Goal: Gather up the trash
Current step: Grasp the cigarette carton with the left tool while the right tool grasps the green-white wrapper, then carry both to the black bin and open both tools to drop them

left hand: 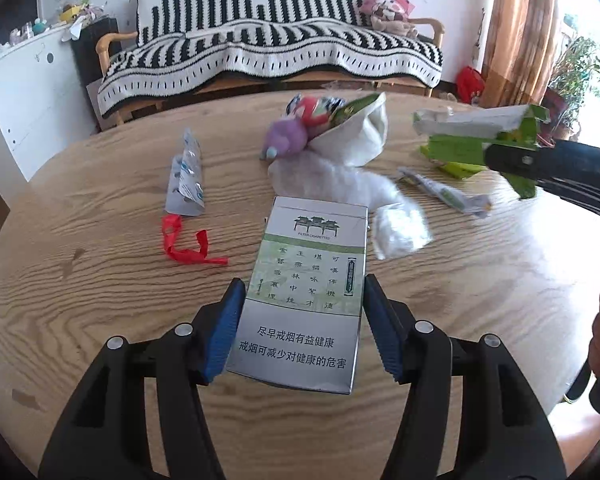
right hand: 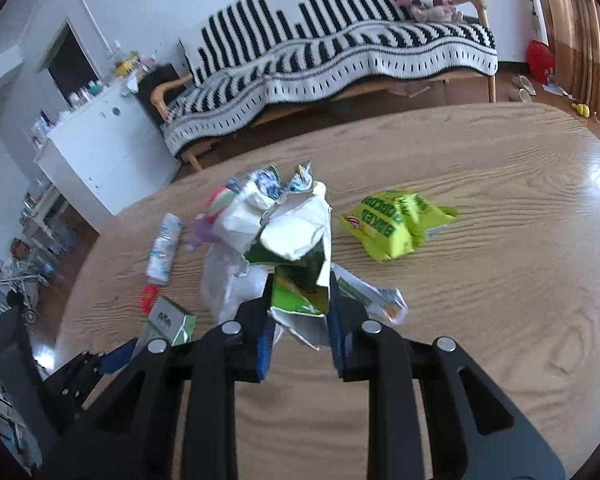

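Observation:
A silver and green cigarette pack (left hand: 306, 280) sits between the blue pads of my left gripper (left hand: 303, 284), which is shut on its two long sides just above the round wooden table (left hand: 100, 304). My right gripper (right hand: 302, 284) is shut on a torn green and white wrapper (right hand: 296, 248) and holds it above the table. In the left wrist view that wrapper (left hand: 480, 128) hangs at the right in the black fingers. The same pack (right hand: 168, 322) shows at the lower left of the right wrist view.
Loose trash lies on the table: a red plastic strip (left hand: 184, 244), a silvery blister strip (left hand: 186, 178), a white bag with purple and pink scraps (left hand: 340, 148), crumpled clear plastic (left hand: 400, 232), a lime popcorn bag (right hand: 392, 224). A striped sofa (left hand: 280, 48) stands behind.

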Motion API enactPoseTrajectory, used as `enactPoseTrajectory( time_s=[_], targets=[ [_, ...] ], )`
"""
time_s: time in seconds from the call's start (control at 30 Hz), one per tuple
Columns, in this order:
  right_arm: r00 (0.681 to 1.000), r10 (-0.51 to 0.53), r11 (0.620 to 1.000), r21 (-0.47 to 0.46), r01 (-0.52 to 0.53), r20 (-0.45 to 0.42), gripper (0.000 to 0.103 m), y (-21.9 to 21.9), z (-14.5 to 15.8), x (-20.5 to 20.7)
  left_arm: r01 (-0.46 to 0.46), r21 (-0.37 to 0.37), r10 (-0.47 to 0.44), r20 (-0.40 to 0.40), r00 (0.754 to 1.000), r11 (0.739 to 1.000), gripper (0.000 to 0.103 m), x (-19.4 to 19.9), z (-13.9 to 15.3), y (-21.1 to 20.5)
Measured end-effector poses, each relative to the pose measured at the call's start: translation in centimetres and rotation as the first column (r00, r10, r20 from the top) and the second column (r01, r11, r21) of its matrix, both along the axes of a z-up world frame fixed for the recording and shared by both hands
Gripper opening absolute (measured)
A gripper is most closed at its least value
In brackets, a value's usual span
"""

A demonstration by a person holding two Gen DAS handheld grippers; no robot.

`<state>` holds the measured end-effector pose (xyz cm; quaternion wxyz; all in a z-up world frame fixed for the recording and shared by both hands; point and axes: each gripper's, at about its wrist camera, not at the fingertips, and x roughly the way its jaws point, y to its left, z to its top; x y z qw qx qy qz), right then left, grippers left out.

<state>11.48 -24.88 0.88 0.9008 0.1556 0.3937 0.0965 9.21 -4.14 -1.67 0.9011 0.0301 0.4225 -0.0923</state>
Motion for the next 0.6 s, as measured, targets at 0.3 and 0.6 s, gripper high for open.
enactPoseTrajectory(
  time_s=[0.3,0.6],
  targets=[
    [0.996,-0.068,0.998,0.006,0.068,0.055,0.023,-6.6,2.9,-9.1,0.056,-0.039,-0.054,0.042,0.998,0.998,0.059,-3.8,3.5,-2.7],
    [0.957,-0.283,0.955,-0.074,0.287,0.062,0.023,-17.2,2.5,-20.4,0.272,-0.054,-0.269,0.053,0.962,0.961,0.059,-7.1,4.4,-13.9]
  ],
)
